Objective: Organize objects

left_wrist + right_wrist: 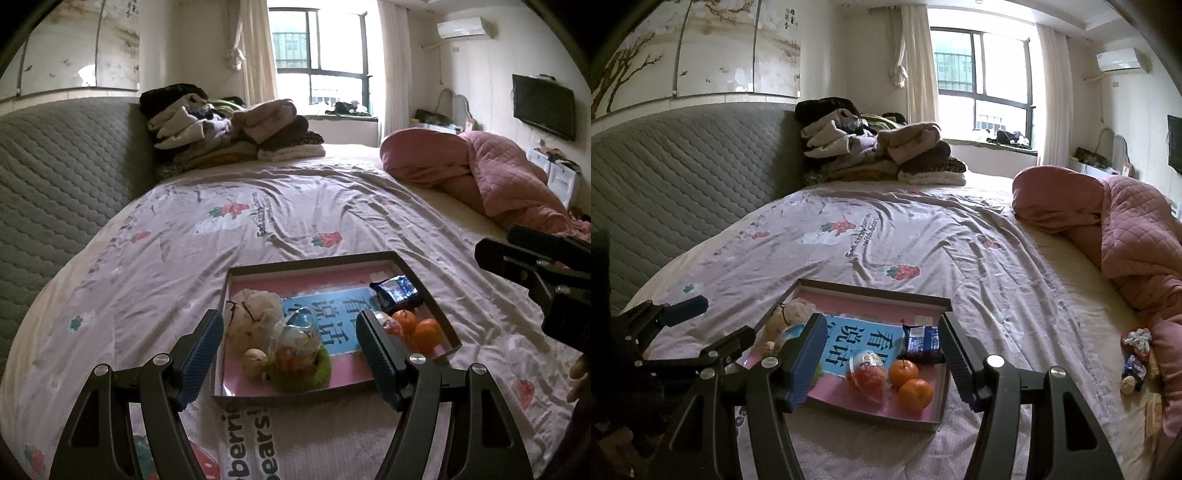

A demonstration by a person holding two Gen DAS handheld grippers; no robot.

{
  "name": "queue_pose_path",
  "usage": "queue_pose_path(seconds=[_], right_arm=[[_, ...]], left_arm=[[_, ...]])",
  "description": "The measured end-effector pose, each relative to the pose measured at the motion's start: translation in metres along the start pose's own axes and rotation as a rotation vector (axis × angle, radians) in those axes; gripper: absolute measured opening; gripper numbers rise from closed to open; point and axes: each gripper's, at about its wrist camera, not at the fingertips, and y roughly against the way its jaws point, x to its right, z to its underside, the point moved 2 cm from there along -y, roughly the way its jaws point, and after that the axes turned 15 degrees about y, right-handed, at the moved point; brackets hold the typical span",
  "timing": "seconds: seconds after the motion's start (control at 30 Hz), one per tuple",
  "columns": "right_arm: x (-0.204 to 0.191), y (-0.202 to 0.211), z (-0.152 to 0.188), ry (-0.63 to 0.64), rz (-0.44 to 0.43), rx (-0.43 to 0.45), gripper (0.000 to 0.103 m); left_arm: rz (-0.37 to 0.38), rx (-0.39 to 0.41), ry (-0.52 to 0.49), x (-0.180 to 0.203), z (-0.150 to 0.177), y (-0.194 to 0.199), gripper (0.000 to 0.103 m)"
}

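left wrist view: the shallow tray lies on the strawberry-print bedsheet, serving as the collection point. inside it sit a cloth pouch, a walnut, a plastic egg toy on green fluff, a blue snack packet and two tangerines. the left gripper is spread, holding nothing, poised over the tray's near edge.

right wrist view: the right gripper is likewise spread and empty above the tray. loose items lie by the pink quilt, judged not yet gathered.
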Motion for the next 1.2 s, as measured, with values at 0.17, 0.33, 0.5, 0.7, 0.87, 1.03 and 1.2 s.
queue_pose_path(seconds=[0.17,0.33,0.5,0.7,0.87,1.03,1.2], right_arm=[[-0.003,0.004,0.001,0.008,-0.004,0.005,0.062],[-0.008,0.007,0.004,0.02,-0.001,0.004,0.062],[-0.011,0.006,0.009,0.023,-0.007,-0.004,0.062],[-0.013,0.004,0.015,0.02,-0.007,-0.013,0.062],[-0.017,0.003,0.018,0.017,-0.008,-0.011,0.062],[-0.021,0.001,0.023,0.021,-0.016,-0.016,0.062],[-0.025,0.001,0.028,0.025,-0.019,-0.017,0.063]], left_arm=[[-0.002,0.003,0.002,0.001,0.004,0.004,0.075],[-0.004,0.002,0.003,0.001,0.008,0.007,0.075],[-0.013,-0.003,0.009,-0.004,0.012,0.009,0.075],[-0.022,-0.009,0.024,-0.013,0.017,0.009,0.075],[-0.025,0.0,0.034,-0.016,0.018,0.01,0.075],[-0.027,-0.003,0.037,-0.017,0.02,0.01,0.075],[-0.031,-0.009,0.041,-0.019,0.023,0.011,0.075]])
